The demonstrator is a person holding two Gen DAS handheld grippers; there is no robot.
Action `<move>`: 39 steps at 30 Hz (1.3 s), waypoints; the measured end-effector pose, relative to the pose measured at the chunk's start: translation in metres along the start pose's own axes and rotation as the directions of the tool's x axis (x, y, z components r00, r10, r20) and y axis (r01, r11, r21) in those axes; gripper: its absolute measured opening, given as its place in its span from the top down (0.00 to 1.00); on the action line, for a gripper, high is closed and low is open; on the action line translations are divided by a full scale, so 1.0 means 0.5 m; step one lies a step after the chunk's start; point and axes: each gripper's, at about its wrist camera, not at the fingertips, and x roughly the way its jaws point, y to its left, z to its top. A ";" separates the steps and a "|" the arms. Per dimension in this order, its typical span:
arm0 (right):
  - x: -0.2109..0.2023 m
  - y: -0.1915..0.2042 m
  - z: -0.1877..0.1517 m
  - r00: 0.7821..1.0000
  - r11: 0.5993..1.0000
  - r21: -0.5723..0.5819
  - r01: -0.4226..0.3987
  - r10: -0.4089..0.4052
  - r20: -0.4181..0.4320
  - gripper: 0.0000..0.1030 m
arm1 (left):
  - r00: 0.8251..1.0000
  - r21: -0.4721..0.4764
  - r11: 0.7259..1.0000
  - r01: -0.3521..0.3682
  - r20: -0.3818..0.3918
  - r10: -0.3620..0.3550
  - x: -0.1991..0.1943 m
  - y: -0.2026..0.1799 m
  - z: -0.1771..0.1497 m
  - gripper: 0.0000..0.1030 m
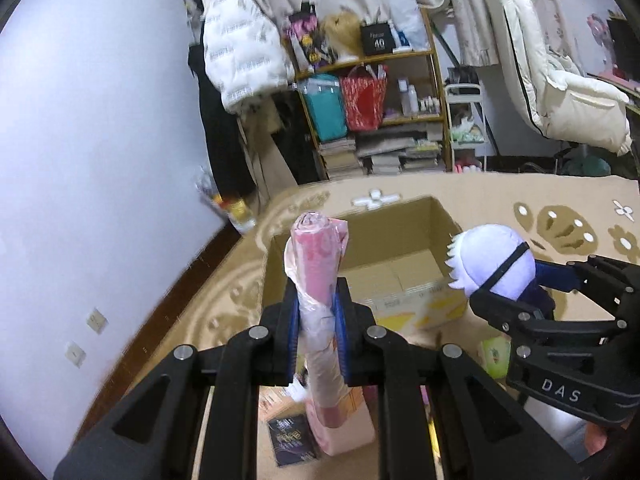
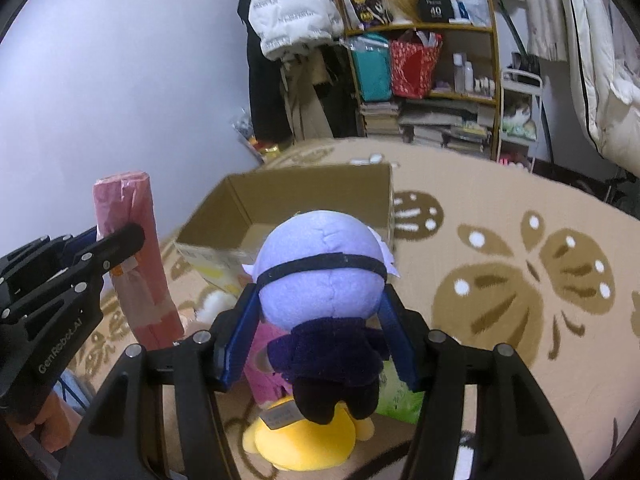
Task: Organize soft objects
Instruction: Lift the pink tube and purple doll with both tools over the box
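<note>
1. Left gripper [image 1: 317, 312]: jaws clamped on a pink rolled bundle [image 1: 318, 276] in clear wrap, held upright in the air.
2. Right gripper [image 2: 320, 316]: jaws pinching a white-haired plush doll [image 2: 320, 276] at the neck, with its dark body hanging below.
3. Both items are lifted just short of the open cardboard box [image 1: 400, 240], which sits on the tan patterned rug [image 2: 520, 280].
4. Below the doll: a yellow plush [image 2: 300, 440] on the rug.
5. Beyond: a cluttered shelf [image 1: 376, 112] against the wall.
</note>
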 end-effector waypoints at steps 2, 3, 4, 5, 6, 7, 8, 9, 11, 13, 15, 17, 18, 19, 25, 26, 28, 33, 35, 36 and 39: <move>-0.007 0.008 0.007 1.000 1.000 -0.012 0.003 -0.003 0.019 0.39 | 1.000 0.007 1.000 -0.007 0.017 0.007 -0.004 0.007 0.013 0.86; -0.010 0.011 0.012 1.000 1.000 -0.018 0.006 -0.005 0.030 0.39 | 1.000 0.009 1.000 -0.015 0.025 0.015 -0.005 0.011 0.019 0.86; -0.012 0.013 0.018 0.999 1.000 -0.022 0.006 -0.005 0.039 0.39 | 0.999 0.013 1.000 -0.024 0.031 0.024 -0.004 0.014 0.024 0.86; -0.013 0.015 0.022 0.999 1.000 -0.023 0.004 -0.003 0.043 0.39 | 0.999 0.016 0.999 -0.035 0.036 0.034 -0.003 0.019 0.029 0.86; -0.012 0.016 0.028 0.999 1.000 -0.022 0.003 -0.002 0.051 0.39 | 0.999 0.016 0.999 -0.041 0.036 0.041 0.000 0.025 0.032 0.86; -0.010 0.016 0.034 0.998 1.000 -0.021 0.000 0.002 0.058 0.39 | 0.998 0.012 0.999 -0.043 0.035 0.042 0.005 0.032 0.036 0.86; -0.008 0.014 0.040 0.998 1.000 -0.020 -0.003 0.005 0.062 0.39 | 0.999 0.007 0.999 -0.043 0.033 0.042 0.012 0.038 0.040 0.86; -0.006 0.014 0.043 0.998 1.000 -0.021 -0.007 0.008 0.067 0.39 | 0.999 0.006 0.999 -0.041 0.030 0.041 0.018 0.044 0.041 0.86; 0.002 0.014 0.053 0.997 1.000 -0.022 -0.011 0.013 0.073 0.39 | 0.999 0.009 0.999 -0.045 0.031 0.045 0.029 0.052 0.048 0.86; 0.010 0.016 0.064 0.997 0.999 -0.030 -0.011 0.014 0.079 0.39 | 0.998 0.013 0.999 -0.053 0.035 0.053 0.043 0.057 0.056 0.86; 0.022 0.017 0.076 0.996 0.999 -0.041 -0.009 0.013 0.083 0.39 | 0.998 0.005 0.999 -0.046 0.032 0.046 0.062 0.062 0.063 0.86; 0.033 0.018 0.084 0.996 0.999 -0.051 -0.010 0.014 0.085 0.39 | 0.999 -0.013 0.999 -0.030 0.034 0.031 0.082 0.069 0.070 0.86; 0.040 0.019 0.088 0.996 0.998 -0.055 -0.008 0.013 0.086 0.39 | 0.999 -0.023 1.000 -0.021 0.034 0.022 0.090 0.073 0.071 0.86; 0.047 0.019 0.093 0.996 0.998 -0.057 -0.006 0.011 0.089 0.39 | 0.999 -0.039 0.999 -0.010 0.033 0.011 0.099 0.077 0.073 0.86; 0.100 0.025 0.108 0.997 0.997 -0.071 0.002 0.004 0.083 0.39 | 0.999 -0.092 0.995 0.033 0.044 -0.029 0.160 0.086 0.071 0.86; 0.109 0.025 0.108 0.997 0.997 -0.079 0.004 0.002 0.077 0.39 | 0.998 -0.088 0.995 0.044 0.044 -0.040 0.170 0.084 0.071 0.86; 0.126 0.021 0.102 0.998 0.997 -0.072 -0.011 0.016 0.061 0.39 | 0.998 -0.076 0.996 0.054 0.045 -0.051 0.188 0.079 0.072 0.86; 0.156 0.021 0.091 0.998 0.995 -0.095 -0.010 0.016 0.062 0.39 | 0.996 -0.109 0.991 0.075 0.047 -0.070 0.225 0.083 0.070 0.86; 0.164 0.023 0.092 0.998 0.995 -0.104 -0.003 0.010 0.067 0.39 | 0.996 -0.129 0.988 0.086 0.045 -0.081 0.239 0.089 0.066 0.86; 0.167 0.024 0.094 0.998 0.995 -0.104 -0.004 0.011 0.069 0.39 | 0.995 -0.140 0.986 0.096 0.041 -0.091 0.245 0.094 0.064 0.86; 0.175 0.023 0.098 0.998 0.995 -0.104 -0.001 0.008 0.065 0.39 | 0.993 -0.163 0.980 0.115 0.022 -0.113 0.265 0.099 0.060 0.86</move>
